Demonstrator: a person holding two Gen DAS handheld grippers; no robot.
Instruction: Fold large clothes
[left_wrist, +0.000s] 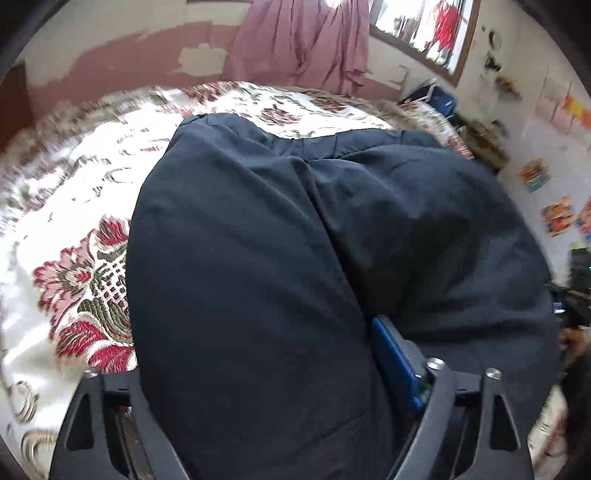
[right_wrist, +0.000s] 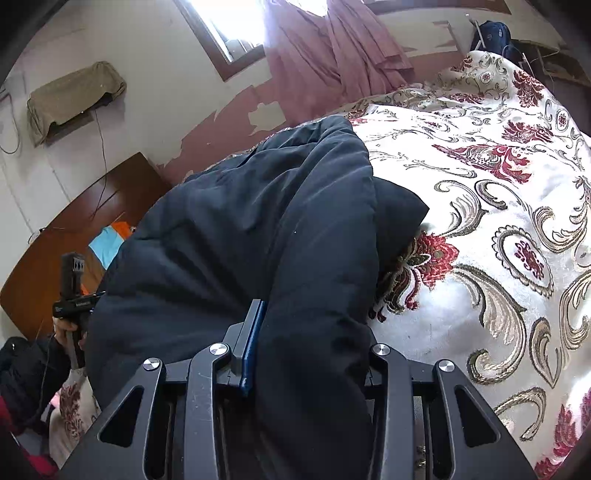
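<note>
The large dark navy cloth garment (left_wrist: 295, 240) lies bunched on the bed's cream bedspread with red floral pattern (left_wrist: 85, 280), and no label or writing on it can be read. The left tongs (left_wrist: 258, 424) are clamped on a thick fold of the garment. The right tongs (right_wrist: 314, 387) likewise grip a fold, lifting it above the bedspread (right_wrist: 480, 221).

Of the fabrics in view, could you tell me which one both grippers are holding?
The dark navy garment, plain, unlike the floral bedspread or pink curtain.
</note>
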